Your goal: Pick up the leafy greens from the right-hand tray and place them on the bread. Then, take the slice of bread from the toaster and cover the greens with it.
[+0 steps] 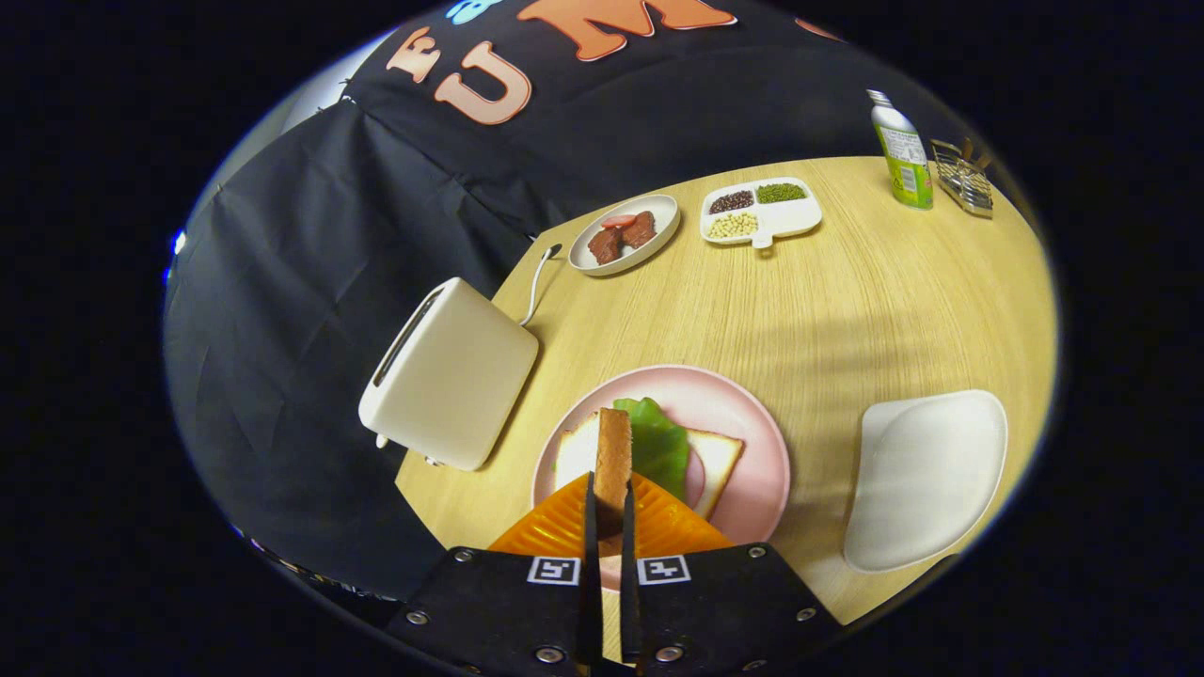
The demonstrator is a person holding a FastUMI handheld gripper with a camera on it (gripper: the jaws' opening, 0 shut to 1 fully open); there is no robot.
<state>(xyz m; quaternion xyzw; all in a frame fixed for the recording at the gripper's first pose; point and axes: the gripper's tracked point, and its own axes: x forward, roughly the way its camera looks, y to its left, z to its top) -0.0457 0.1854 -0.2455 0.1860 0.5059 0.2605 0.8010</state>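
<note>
My gripper [611, 498] is shut on a slice of bread [613, 456], held edge-on between the fingers above the pink plate [752, 442]. On that plate lies another bread slice [715, 461] with the leafy greens [658, 442] on top of it, just ahead of the fingers. The white toaster [450, 374] stands to the left of the plate with its slot facing up and no bread showing in it. To the right of the plate sits the white tray [926, 480], bare.
Beyond the plate, a bowl [625, 235] with meat pieces and a divided dish [762, 212] of beans sit near the table's far edge. A green bottle [903, 155] and a metal rack [961, 177] stand at the far right. The toaster's cord [536, 282] runs off the table.
</note>
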